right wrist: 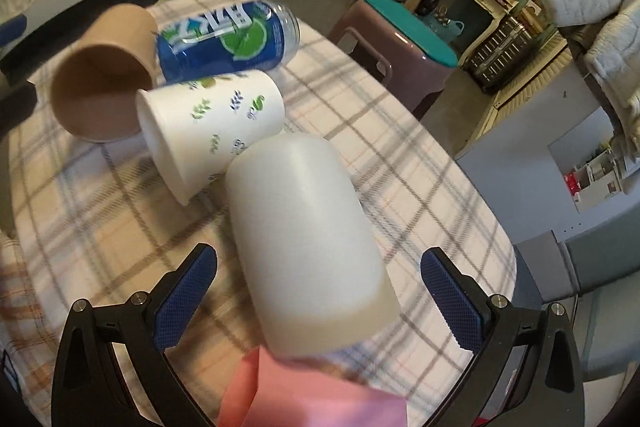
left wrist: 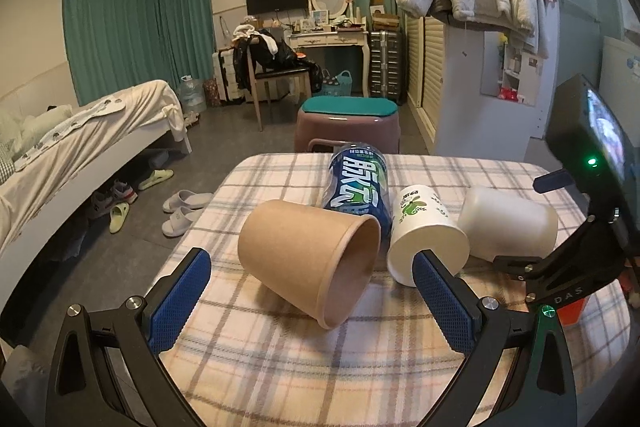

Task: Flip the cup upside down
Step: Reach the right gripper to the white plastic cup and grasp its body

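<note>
Several cups lie on their sides on a plaid-covered table [left wrist: 280, 367]. A brown paper cup [left wrist: 308, 259] lies mouth toward me between the open fingers of my left gripper [left wrist: 312, 291]. A white printed paper cup [left wrist: 424, 235] lies beside it, then a milky plastic cup [left wrist: 508, 223]. In the right wrist view the milky plastic cup [right wrist: 308, 227] lies between the open fingers of my right gripper [right wrist: 320, 291], untouched. The brown cup [right wrist: 104, 75] and the printed cup [right wrist: 208, 131] lie further left.
A blue drink bottle [left wrist: 356, 187] lies behind the cups, also in the right wrist view [right wrist: 228, 39]. A pink sheet [right wrist: 312, 391] lies at the near table edge. A mauve stool [left wrist: 348, 127] stands beyond the table. The right gripper's body [left wrist: 580, 227] shows at the right.
</note>
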Available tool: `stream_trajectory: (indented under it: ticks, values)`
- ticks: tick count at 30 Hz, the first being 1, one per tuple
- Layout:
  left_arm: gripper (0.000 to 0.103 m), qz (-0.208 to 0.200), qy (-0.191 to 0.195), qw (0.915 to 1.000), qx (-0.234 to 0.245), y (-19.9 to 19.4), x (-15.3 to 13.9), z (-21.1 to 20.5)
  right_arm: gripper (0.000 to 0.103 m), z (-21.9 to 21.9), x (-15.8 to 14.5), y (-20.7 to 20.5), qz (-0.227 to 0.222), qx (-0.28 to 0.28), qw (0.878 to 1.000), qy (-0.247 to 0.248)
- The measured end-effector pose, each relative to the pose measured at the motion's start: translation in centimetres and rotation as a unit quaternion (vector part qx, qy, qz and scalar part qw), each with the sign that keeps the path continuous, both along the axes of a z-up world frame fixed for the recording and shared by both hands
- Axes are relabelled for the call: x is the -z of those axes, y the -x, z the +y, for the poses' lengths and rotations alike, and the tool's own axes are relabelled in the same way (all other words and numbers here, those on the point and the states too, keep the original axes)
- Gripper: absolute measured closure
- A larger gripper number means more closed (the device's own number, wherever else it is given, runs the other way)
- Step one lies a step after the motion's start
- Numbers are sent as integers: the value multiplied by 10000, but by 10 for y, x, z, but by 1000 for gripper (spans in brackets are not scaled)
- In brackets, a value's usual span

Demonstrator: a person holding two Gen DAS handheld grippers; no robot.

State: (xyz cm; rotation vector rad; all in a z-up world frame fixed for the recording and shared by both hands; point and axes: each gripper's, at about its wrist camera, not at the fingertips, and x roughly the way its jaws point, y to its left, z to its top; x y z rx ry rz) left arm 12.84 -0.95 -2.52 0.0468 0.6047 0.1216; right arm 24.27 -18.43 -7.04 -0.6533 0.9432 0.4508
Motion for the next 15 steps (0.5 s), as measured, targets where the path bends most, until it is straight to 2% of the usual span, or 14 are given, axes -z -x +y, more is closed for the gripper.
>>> stream_trajectory:
  ticks: [2, 5, 6, 10, 15]
  values:
    - [0, 13, -22, 10000, 14, -2, 2, -1, 4, 1, 5, -5, 48, 20, 10000, 29]
    - [0, 48, -36, 10000, 73, -5, 5, -1, 15, 2, 9, -12, 196, 34, 9998, 6]
    - [0, 55, -37, 9999, 87, -5, 5, -1, 23, 2, 11, -13, 262, 20, 9997, -11]
    - [0, 46, -7, 10000, 87, -5, 6, 0, 24, 5, 11, -14, 312, 84, 9995, -39]
    - [0, -44, 142, 9998, 95, 1, -1, 8, 29, 5, -15, -5, 16, 343, 9988, -350]
